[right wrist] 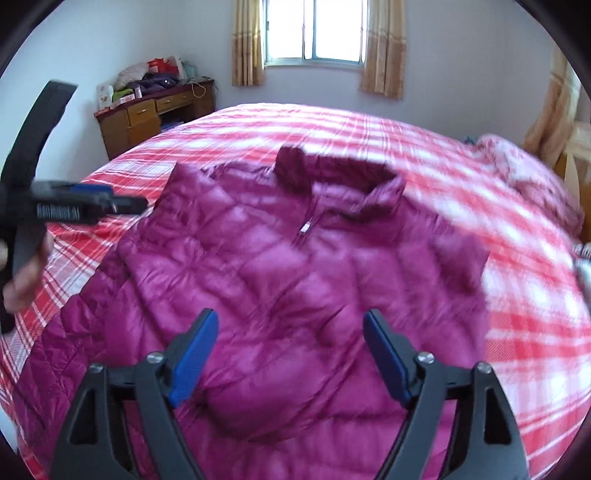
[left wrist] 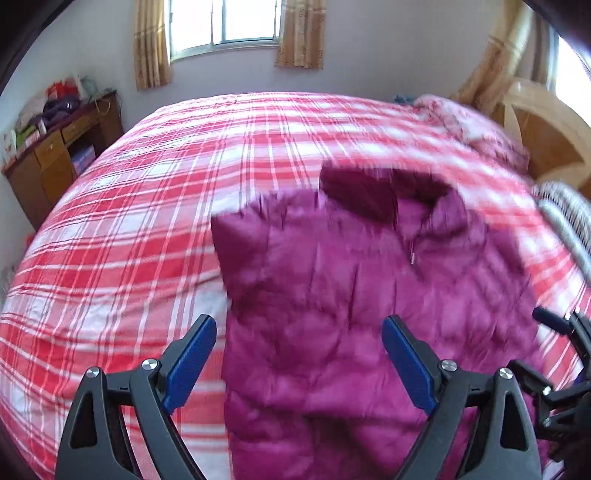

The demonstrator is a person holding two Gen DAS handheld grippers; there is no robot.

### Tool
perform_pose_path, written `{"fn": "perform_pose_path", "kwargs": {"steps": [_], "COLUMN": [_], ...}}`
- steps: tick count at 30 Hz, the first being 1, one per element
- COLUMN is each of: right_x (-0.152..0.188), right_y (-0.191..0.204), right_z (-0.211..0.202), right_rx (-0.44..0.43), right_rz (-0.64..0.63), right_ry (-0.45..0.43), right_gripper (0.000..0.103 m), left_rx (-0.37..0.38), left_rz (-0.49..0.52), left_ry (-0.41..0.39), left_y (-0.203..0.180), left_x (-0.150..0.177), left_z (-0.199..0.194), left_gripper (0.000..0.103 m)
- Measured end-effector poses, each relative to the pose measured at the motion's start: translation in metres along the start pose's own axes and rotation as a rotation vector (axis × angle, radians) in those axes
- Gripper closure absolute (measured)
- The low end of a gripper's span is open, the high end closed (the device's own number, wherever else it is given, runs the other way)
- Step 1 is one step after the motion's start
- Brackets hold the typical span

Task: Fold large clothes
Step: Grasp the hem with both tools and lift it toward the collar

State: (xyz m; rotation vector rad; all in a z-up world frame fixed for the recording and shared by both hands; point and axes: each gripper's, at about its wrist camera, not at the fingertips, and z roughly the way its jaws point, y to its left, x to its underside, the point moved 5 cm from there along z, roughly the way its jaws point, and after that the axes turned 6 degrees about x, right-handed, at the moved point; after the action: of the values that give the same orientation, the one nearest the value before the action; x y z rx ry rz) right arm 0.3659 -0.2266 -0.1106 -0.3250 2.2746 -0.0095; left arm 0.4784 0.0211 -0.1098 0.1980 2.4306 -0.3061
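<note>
Over on the plaid bed [right wrist: 424, 147], magenta puffer jacket [right wrist: 288, 266] lying front-up, zipped, sleeves seemingly tucked in, left claw [left wrist: 299, 350] and right claw [right wrist: 290, 343] both spread and hovering empty, probably lining up the next fold, needing a hem pinch.

Left hand-held gripper [left wrist: 299, 354] and right hand-held gripper [right wrist: 290, 350], both wide apart, empty.

Daylight pours from the window [right wrist: 316, 29] at top centre, blown white. The jacket [right wrist: 295, 266] and bed [left wrist: 110, 229] smear with motion blur; fisheye corners go black.
</note>
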Motion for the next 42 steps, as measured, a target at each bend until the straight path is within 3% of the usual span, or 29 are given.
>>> {"fn": "perform_pose_path", "kwargs": {"steps": [4,6,10,15,20,21,22,23,24,25,32,38,42], "right_x": [-0.033,-0.049,-0.083,-0.108,-0.123,-0.123,-0.121,-0.119,-0.117,-0.114,-0.098,-0.079,-0.069], "right_y": [-0.044,-0.063,-0.092,-0.108,-0.112,-0.112,-0.111,-0.11,-0.11,-0.111,-0.117,-0.118,-0.118], "right_z": [0.03,0.05,0.091,0.131,0.171,0.175,0.178,0.179,0.178,0.176,0.16,0.165,0.167], "right_rx": [0.036,0.03,0.078,0.104,0.145,0.144,0.129,0.117,0.117,0.12,0.151,0.163,0.172], "right_rz": [0.096,0.164,0.203,0.195,0.136,0.124,0.111,0.096,0.082,0.077,0.061,0.054,0.047], "right_ry": [0.008,0.023,0.04,0.092,0.161,0.176,0.192,0.206,0.213,0.213,0.165,0.186,0.188], "right_gripper": [0.02,0.02,0.02,0.02,0.022,0.03,0.048,0.059,0.077,0.084,0.088,0.09,0.09], "left_rx": [-0.01,0.027,0.032,-0.055,-0.119,-0.117,-0.102,-0.092,-0.071,-0.049,-0.018,-0.023,-0.028], "left_rz": [-0.024,-0.052,-0.088,-0.051,0.035,0.049,0.065,0.088,0.109,0.121,0.238,0.281,0.268], "left_ry": [-0.049,-0.044,-0.037,0.004,0.071,0.062,0.051,0.06,0.077,0.091,0.031,0.064,0.008], "left_y": [-0.008,-0.014,-0.025,-0.029,-0.027,-0.027,-0.028,-0.029,-0.03,-0.031,-0.04,-0.037,-0.038], "left_x": [-0.053,-0.076,-0.122,-0.146,-0.146,-0.144,-0.141,-0.14,-0.136,-0.133,-0.104,-0.068,-0.068], "left_z": [0.028,0.048,0.095,0.146,0.188,0.189,0.187,0.19,0.189,0.188,0.15,0.152,0.134], "left_gripper": [0.011,0.011,0.011,0.011,0.011,0.016,0.024,0.048,0.081,0.091,0.096,0.096,0.095]}}
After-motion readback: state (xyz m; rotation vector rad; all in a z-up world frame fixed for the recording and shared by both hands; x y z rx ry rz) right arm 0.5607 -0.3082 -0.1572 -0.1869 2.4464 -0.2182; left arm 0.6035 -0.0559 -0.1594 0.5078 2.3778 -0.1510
